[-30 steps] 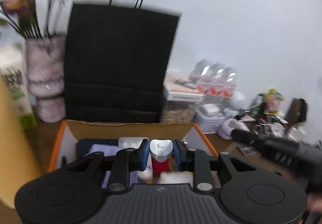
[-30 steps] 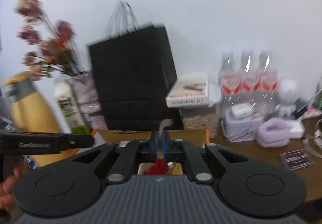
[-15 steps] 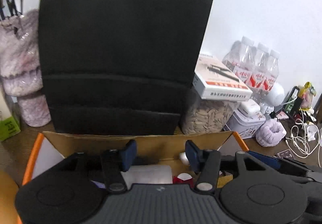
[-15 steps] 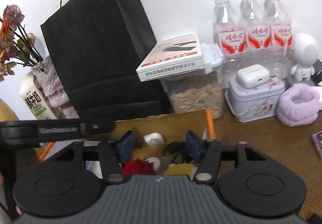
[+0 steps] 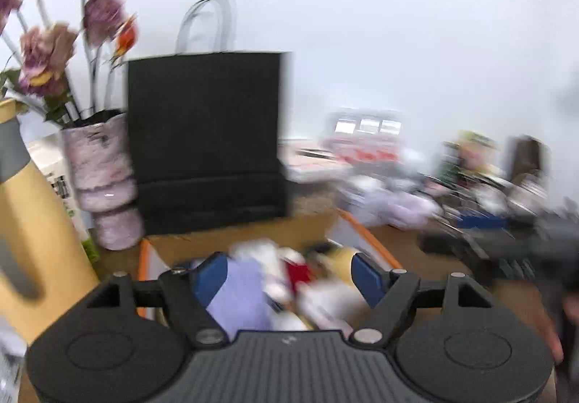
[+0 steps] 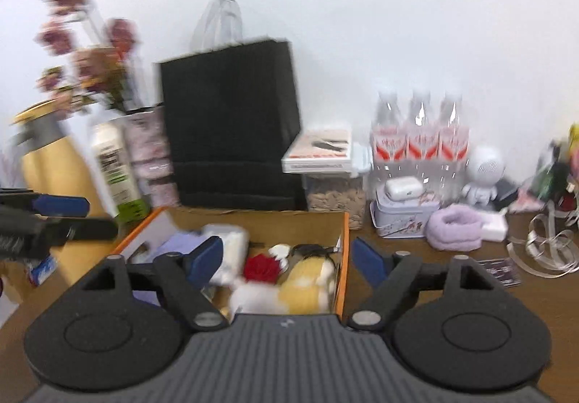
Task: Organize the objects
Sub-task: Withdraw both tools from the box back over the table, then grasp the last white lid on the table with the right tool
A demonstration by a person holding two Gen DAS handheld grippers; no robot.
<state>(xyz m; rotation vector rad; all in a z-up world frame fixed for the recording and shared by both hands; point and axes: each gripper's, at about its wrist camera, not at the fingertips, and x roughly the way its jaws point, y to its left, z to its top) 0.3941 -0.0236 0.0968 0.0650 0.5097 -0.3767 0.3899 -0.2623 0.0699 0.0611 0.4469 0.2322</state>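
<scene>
Both cameras have drawn back from the black paper bag (image 6: 231,121), which filled the left wrist view half a second ago and now stands whole against the wall, behind the cardboard box (image 6: 253,218). On the wooden counter (image 6: 427,269) that orange-edged box sits in front of the bag, with a yellow bottle (image 6: 47,157) and a vase of flowers (image 5: 101,171) to its left. Inside the box lie a lilac cloth (image 5: 239,294), a yellow soft item (image 6: 307,280), a white packet (image 6: 231,247) and a red tuft (image 6: 262,267), packed close together. The left gripper (image 5: 291,274) hangs over the box with jaws spread wide, holding nothing. The right gripper (image 6: 286,258) is likewise wide apart and empty above the box's right half. Three water bottles (image 6: 419,135), a tin (image 6: 401,218) and a lilac towel roll (image 6: 454,225) stand right of the box.
</scene>
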